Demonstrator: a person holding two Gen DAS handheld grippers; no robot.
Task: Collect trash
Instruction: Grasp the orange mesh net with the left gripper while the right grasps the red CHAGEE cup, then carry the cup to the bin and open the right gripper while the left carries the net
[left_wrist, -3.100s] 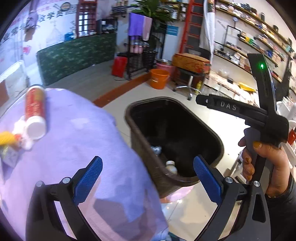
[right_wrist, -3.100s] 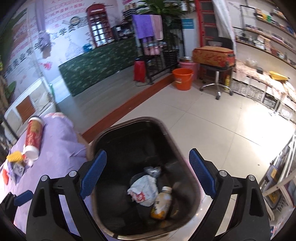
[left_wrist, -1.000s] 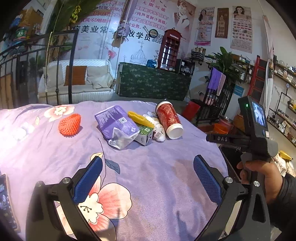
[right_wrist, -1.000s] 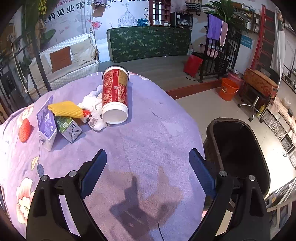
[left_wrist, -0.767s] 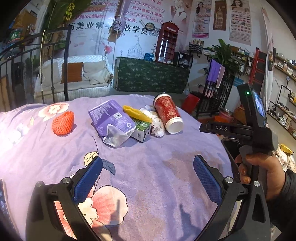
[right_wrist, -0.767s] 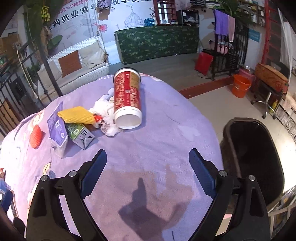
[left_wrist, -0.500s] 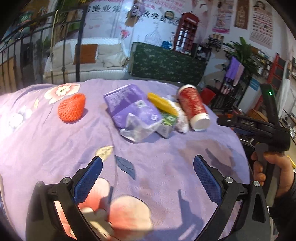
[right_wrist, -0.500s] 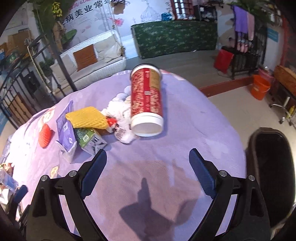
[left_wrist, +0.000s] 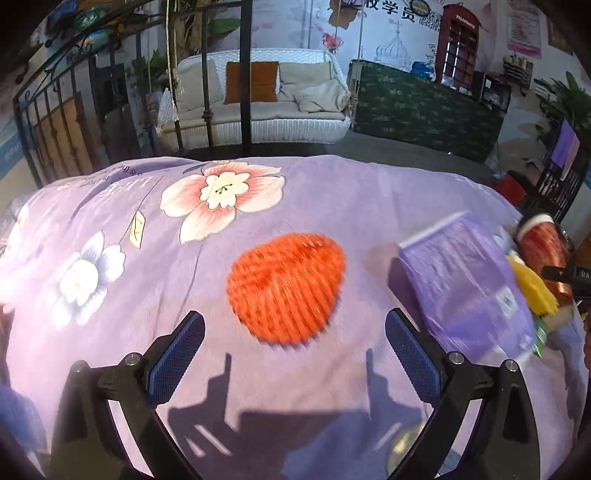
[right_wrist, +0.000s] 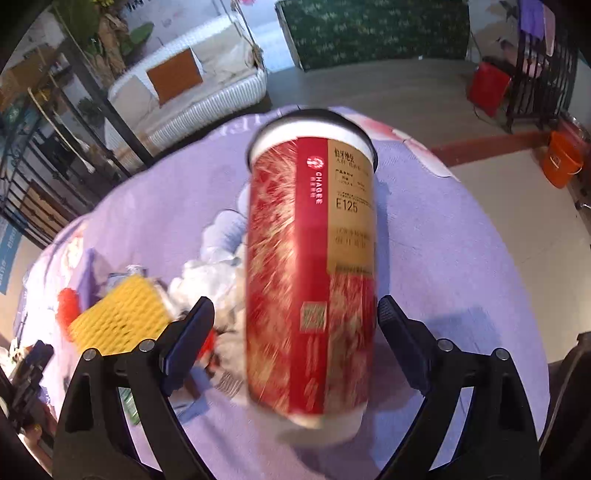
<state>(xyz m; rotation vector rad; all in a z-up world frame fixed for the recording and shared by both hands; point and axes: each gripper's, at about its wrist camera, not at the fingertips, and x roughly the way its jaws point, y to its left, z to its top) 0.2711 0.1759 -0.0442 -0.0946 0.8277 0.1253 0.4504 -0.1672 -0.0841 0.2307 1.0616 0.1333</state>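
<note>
The table (left_wrist: 332, 192), covered by a purple flowered cloth, is seen from both wrist views. The left gripper (left_wrist: 293, 354) is held wide open above the cloth, with nothing between its blue pads (left_wrist: 175, 356); an orange foam fruit net (left_wrist: 286, 286) lies on the cloth just ahead of the gap between them, untouched. To the right of the net, a purple packet (left_wrist: 465, 288) is seen, and beyond it a yellow foam net (left_wrist: 532, 288) and the red paper cup (left_wrist: 543, 251) at the frame's edge. In the right wrist view, the red paper cup (right_wrist: 314, 266) is lying on its side with its white base towards the camera, and its body fills the gap between the fingers of the right gripper (right_wrist: 295, 339). The jaws are spread wide on either side of the cup; the picture is blurred, so contact between pads and cup cannot be told. To the left of the cup, crumpled white tissue (right_wrist: 214, 273) is piled against it, with the yellow foam net (right_wrist: 122, 317) further left. A dark bin rim (right_wrist: 576, 369) is visible past the table edge, right of the cup.
</note>
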